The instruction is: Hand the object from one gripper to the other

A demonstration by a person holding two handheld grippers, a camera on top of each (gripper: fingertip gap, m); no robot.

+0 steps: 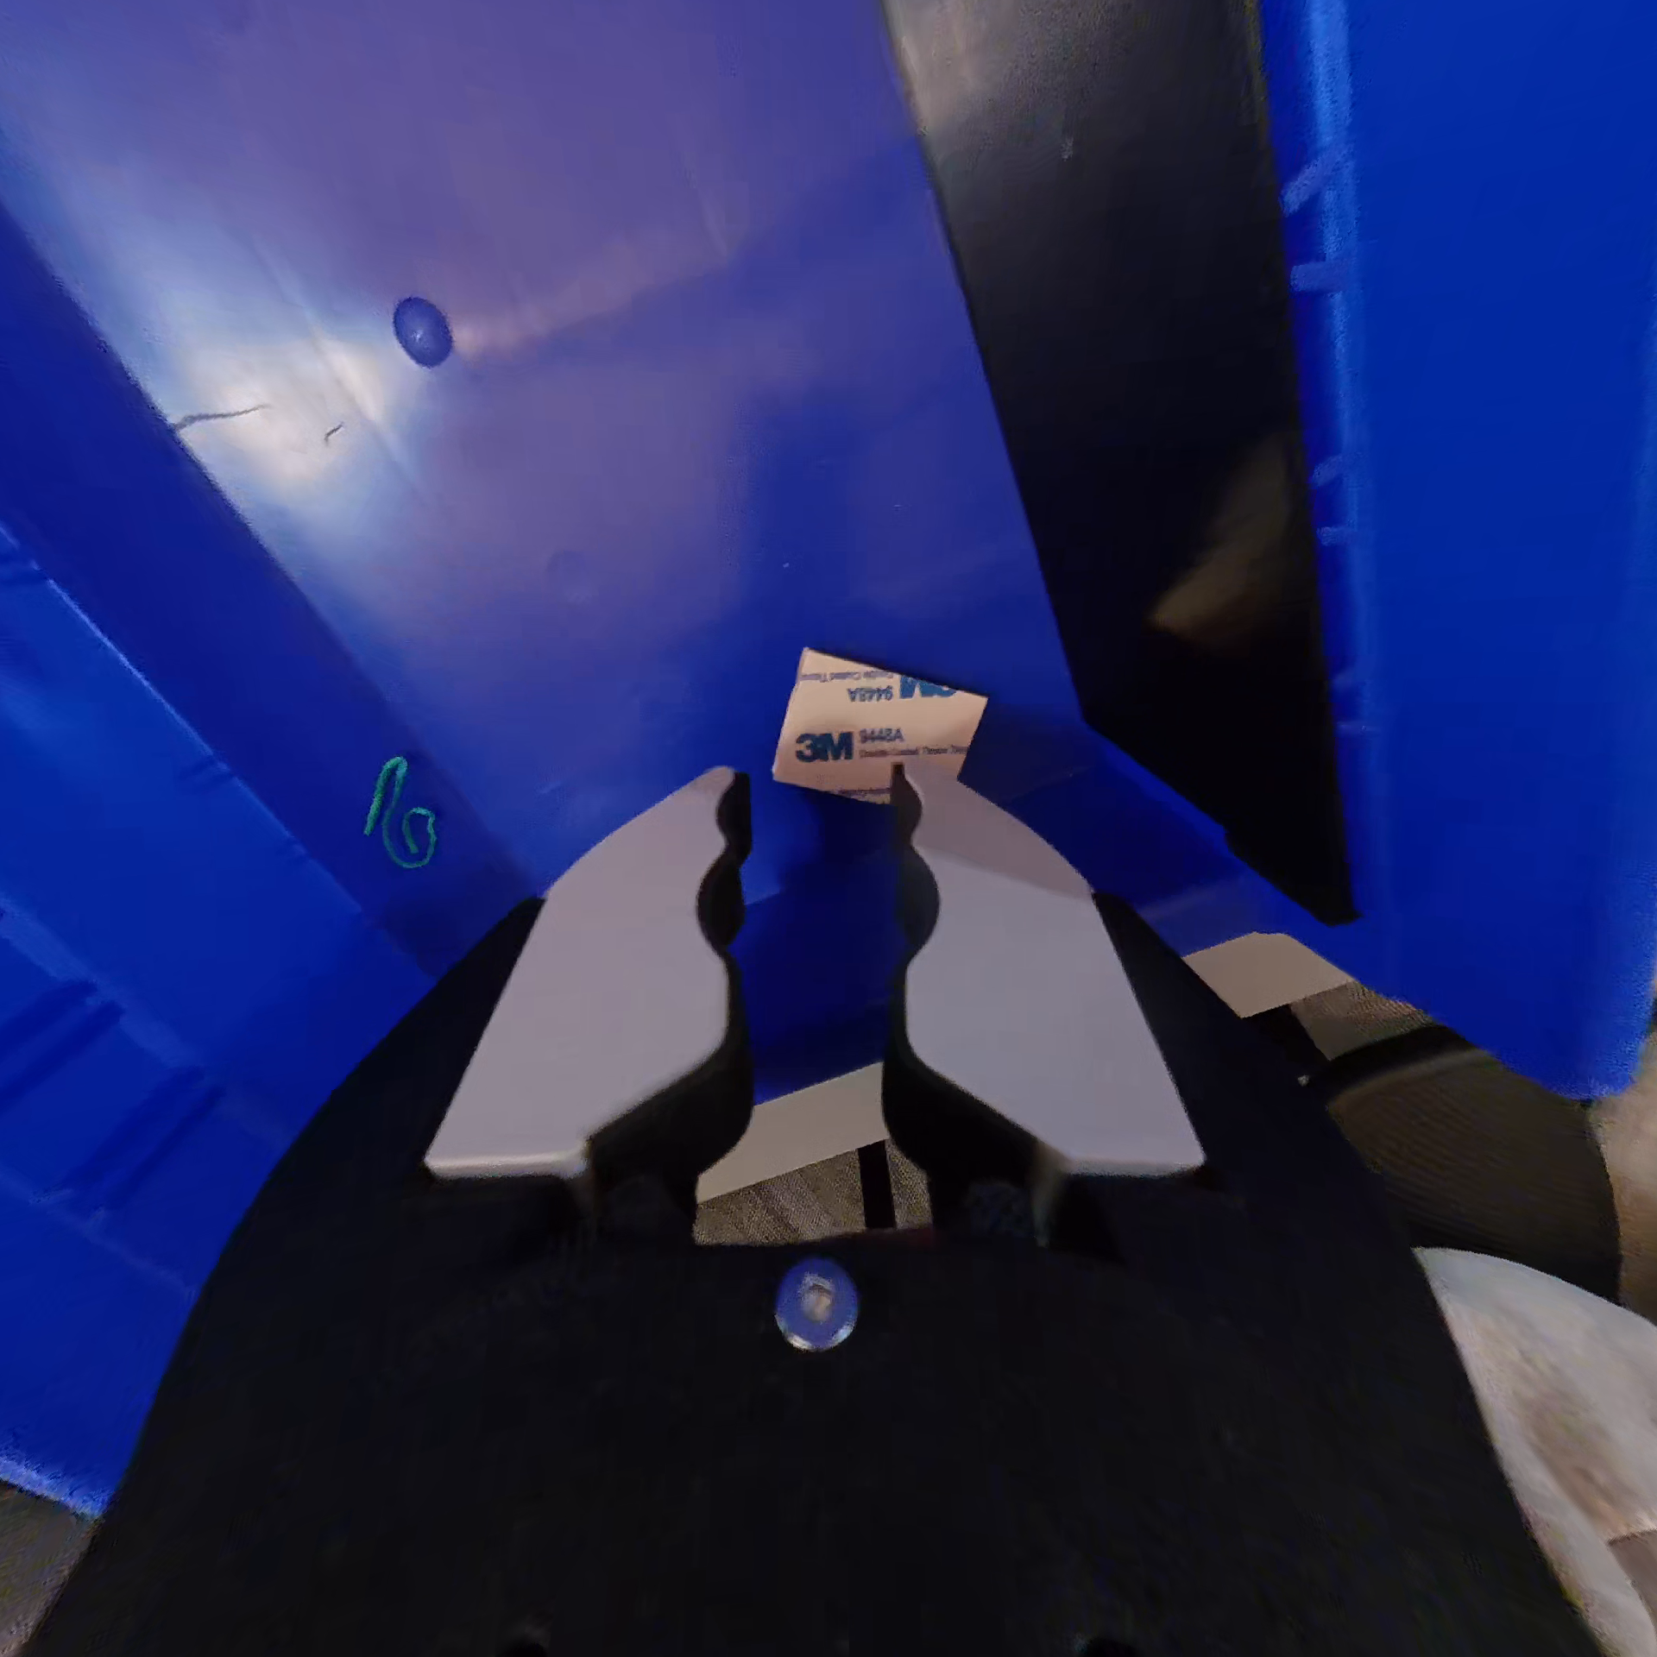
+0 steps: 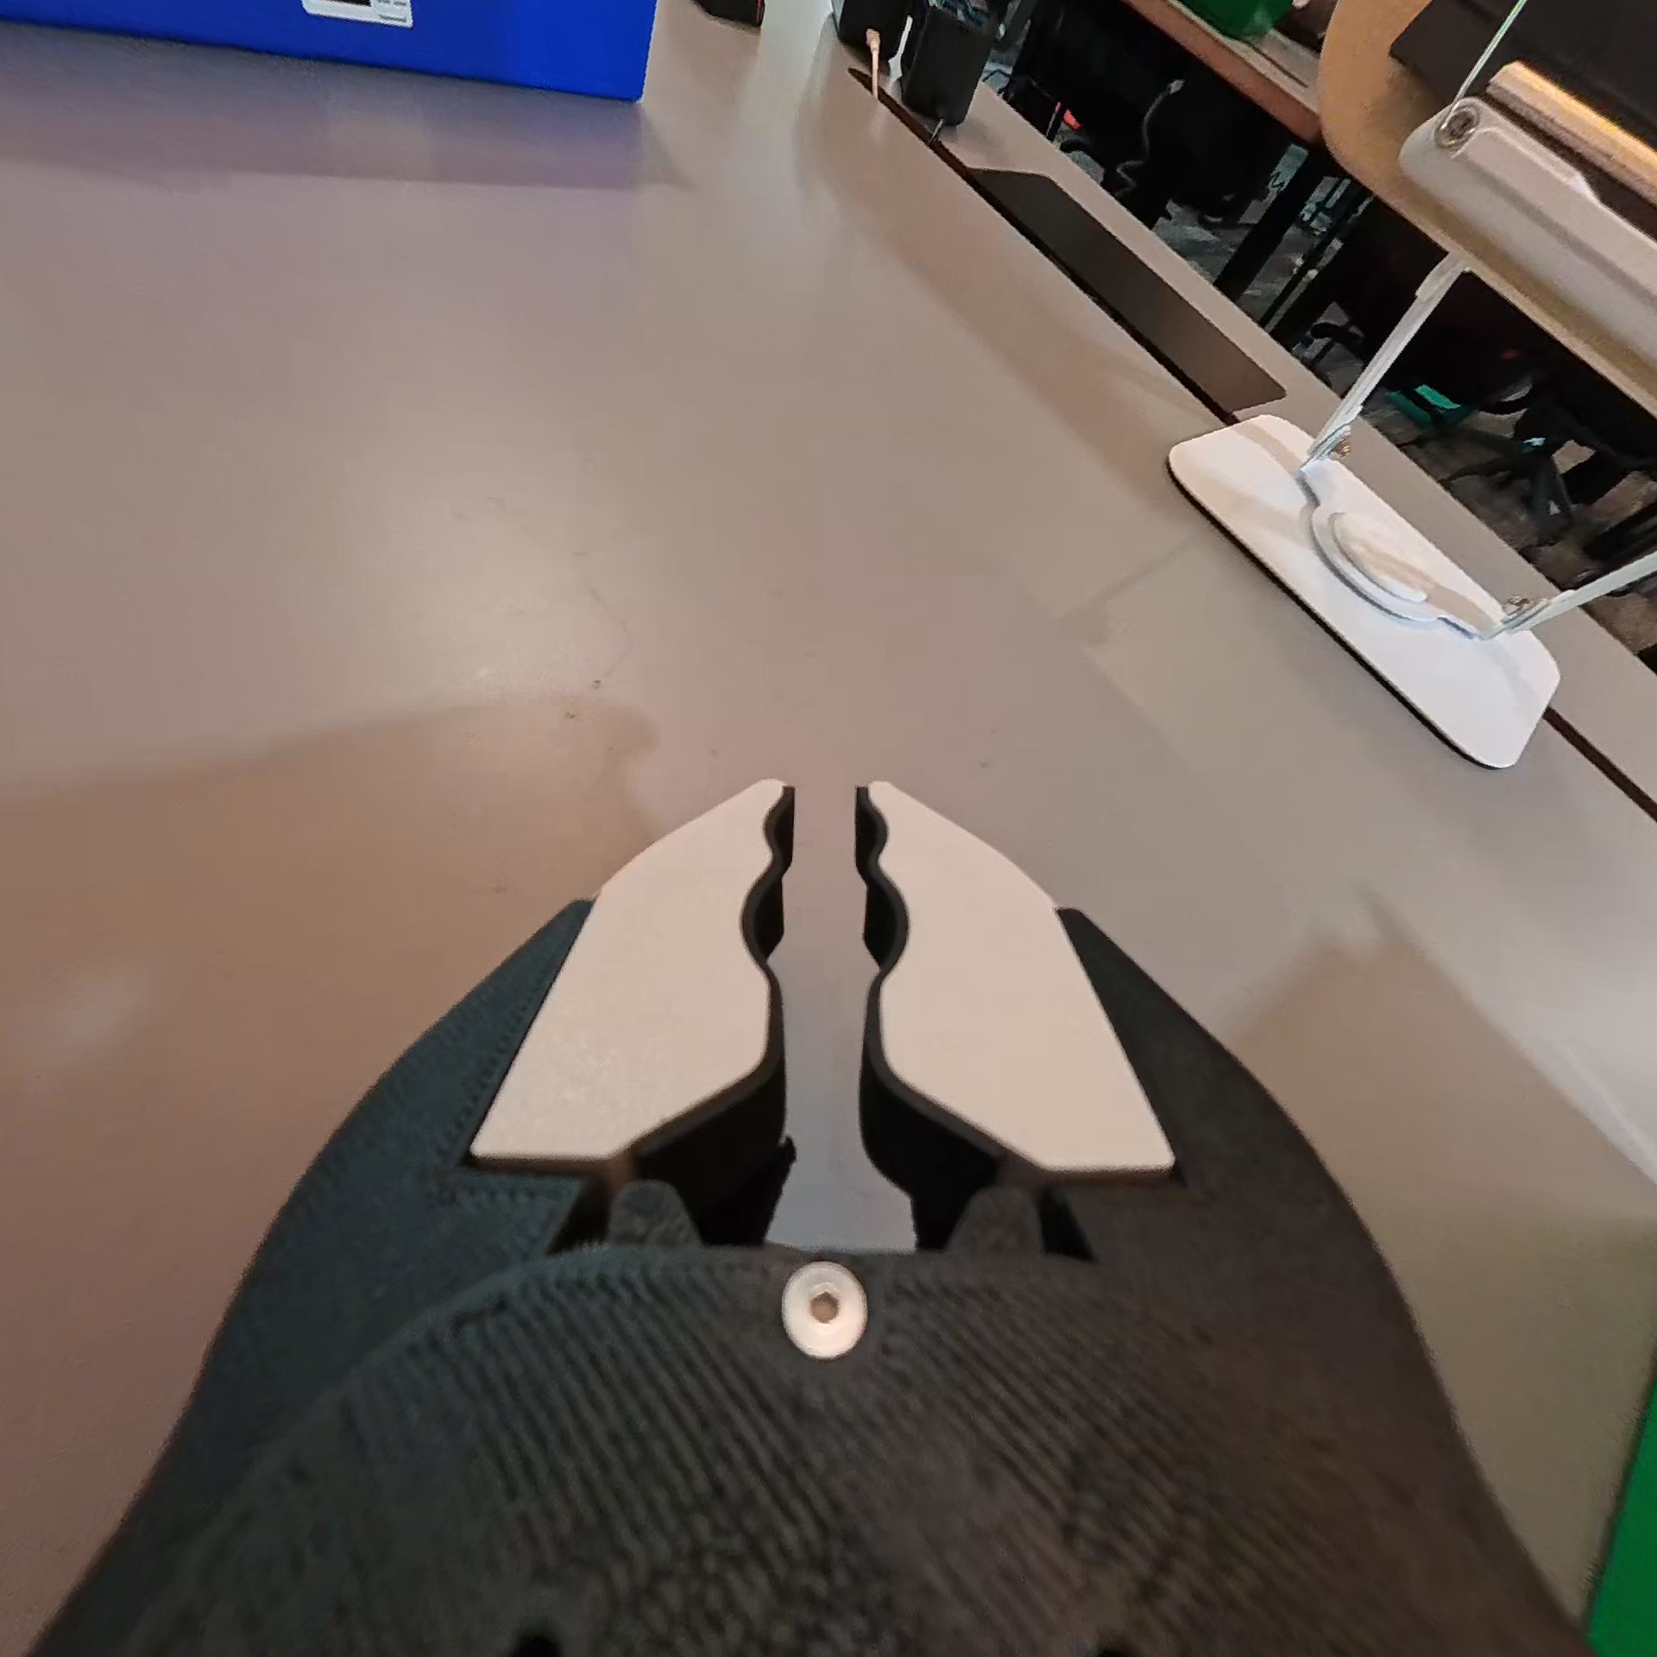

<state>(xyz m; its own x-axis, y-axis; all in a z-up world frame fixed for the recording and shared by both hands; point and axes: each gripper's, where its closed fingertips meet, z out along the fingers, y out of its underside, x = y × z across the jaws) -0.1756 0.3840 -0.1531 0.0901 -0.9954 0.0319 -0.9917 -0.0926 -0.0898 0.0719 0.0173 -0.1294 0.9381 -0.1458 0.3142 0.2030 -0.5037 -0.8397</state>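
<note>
In the left wrist view my left gripper [image 1: 820, 780] is open and empty, reaching into a blue bin [image 1: 538, 448]. A small tan rectangular adhesive pad [image 1: 874, 722] with printed backing lies on the bin's floor just beyond the fingertips, and the right fingertip [image 1: 901, 789] overlaps its lower edge. In the right wrist view my right gripper [image 2: 825, 793] hovers low over a grey table [image 2: 448, 448]. Its jaws stand a narrow gap apart with nothing between them. Neither gripper shows in the other's view.
A green paper clip [image 1: 401, 816] lies in the blue bin to the left. A second blue bin [image 1: 1479, 448] stands at the right, past a dark gap. On the table are a blue bin [image 2: 448, 36] at the far left and a white stand base [image 2: 1363, 583] at the right edge.
</note>
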